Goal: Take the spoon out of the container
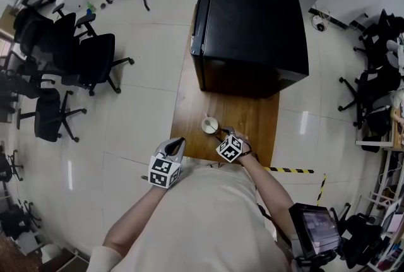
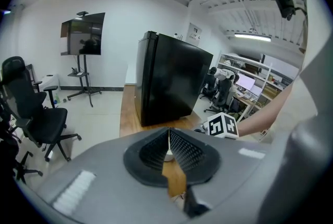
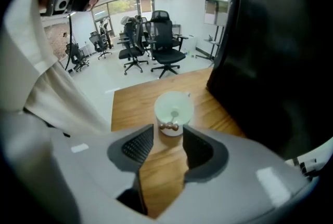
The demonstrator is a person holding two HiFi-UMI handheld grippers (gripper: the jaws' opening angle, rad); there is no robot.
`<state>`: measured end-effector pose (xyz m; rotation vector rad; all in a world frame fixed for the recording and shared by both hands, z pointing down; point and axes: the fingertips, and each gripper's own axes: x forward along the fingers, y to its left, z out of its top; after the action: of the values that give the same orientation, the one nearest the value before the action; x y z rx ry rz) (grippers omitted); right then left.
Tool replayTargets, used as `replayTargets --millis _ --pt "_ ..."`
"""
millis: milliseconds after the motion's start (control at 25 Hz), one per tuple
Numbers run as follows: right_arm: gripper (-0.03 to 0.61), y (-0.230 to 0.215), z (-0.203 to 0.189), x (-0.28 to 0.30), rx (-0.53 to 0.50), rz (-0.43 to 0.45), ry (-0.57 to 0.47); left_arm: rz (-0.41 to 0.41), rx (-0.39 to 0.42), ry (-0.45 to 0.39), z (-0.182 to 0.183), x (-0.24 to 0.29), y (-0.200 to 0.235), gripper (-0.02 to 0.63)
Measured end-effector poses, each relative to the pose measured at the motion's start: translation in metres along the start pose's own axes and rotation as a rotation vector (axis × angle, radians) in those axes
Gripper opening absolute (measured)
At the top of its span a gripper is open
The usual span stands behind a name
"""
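Note:
A small white container (image 1: 209, 125) stands on the wooden table (image 1: 252, 122), just in front of the black fridge. In the right gripper view the container (image 3: 175, 108) holds a spoon (image 3: 169, 126) whose coppery knobbed handle end sticks out over the near rim. My right gripper (image 3: 169, 132) is open, and that handle end lies between its fingertips without the pads pressing on it. From the head view the right gripper (image 1: 220, 136) sits right next to the container. My left gripper (image 1: 179, 141) hovers at the table's near left edge, and its jaws are shut and empty (image 2: 169, 137).
A black mini fridge (image 1: 252, 24) fills the far half of the table, close behind the container. Several black office chairs (image 1: 82, 59) stand on the tiled floor to the left. Yellow-black tape (image 1: 290, 170) marks the floor at the right.

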<state>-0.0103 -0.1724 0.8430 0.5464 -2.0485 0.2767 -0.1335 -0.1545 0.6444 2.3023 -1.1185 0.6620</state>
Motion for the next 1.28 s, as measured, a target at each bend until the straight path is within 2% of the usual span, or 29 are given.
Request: replayTargets --millis 240,480,640,920,1280 --pt "0.176 0.003 0.009 0.008 0.02 -0.017 -0.027 0.055 -0.044 -0.001 -0.008 -0.012 0.015 0.0" --pt "0.13 -0.001 0.015 0.009 0.04 -0.048 -0.048 0.093 -0.088 -0.016 -0.015 -0.022 0.02 0.0" --pt "0.127 -0.004 0.028 0.002 0.032 -0.049 -0.067 0.098 -0.101 -0.021 -0.016 -0.02 0.02 0.0" --pt "0.127 -0.007 0.046 -0.037 0.071 -0.036 -0.153 0.101 -0.081 -0.02 -0.01 -0.017 0.012 0.0" --pt "0.126 -0.016 0.065 -0.109 0.115 -0.071 -0.298 0.095 -0.057 -0.015 -0.007 -0.008 0.008 0.0"
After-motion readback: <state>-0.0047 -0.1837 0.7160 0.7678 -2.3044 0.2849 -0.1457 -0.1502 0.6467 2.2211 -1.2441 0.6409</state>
